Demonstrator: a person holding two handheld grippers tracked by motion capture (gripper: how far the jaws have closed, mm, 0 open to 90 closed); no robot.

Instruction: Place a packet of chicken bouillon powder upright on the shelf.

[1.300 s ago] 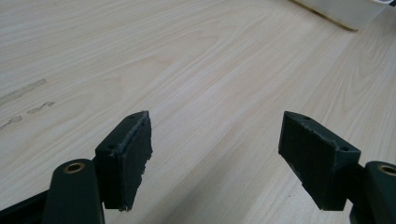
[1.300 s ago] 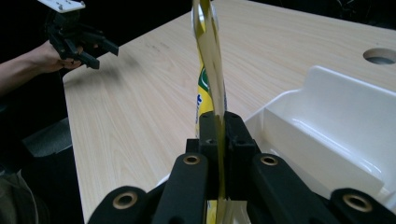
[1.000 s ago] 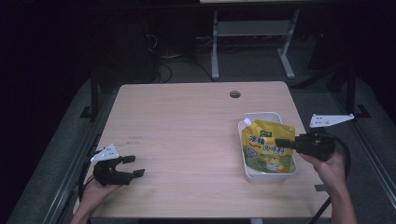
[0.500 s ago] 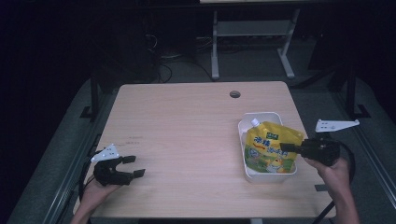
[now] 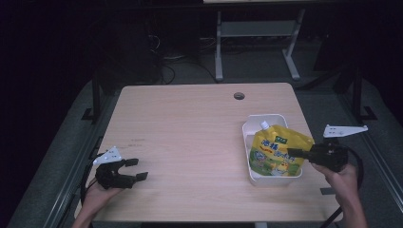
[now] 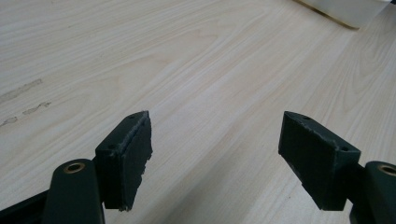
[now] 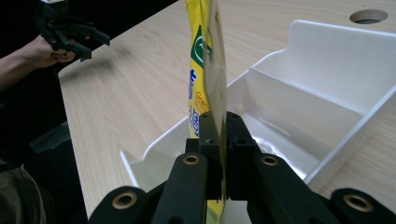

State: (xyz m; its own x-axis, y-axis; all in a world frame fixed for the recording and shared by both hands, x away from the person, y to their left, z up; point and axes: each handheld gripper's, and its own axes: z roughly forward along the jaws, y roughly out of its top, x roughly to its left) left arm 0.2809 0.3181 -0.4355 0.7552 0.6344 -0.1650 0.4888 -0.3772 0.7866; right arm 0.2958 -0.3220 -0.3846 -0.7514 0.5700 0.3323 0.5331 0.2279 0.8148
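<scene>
High view: yellow pouch sits in white bin at tabletop 4 o'clock, right gripper clamped on its edge. Left gripper idles at 8 o'clock, jaws wide. Best lower the pouch flat, then let go.

My left hand-held gripper sits low at the near left corner of the desk, held in my left hand, forearm entering from the bottom edge. Its jaws stand wide apart with nothing between them and point across the desktop. My right hand-held gripper is held in my right hand at the near right side, jaws pointing left. In the right gripper view its jaws are pressed together on the edge of a yellow pouch, which stands upright between them.
</scene>
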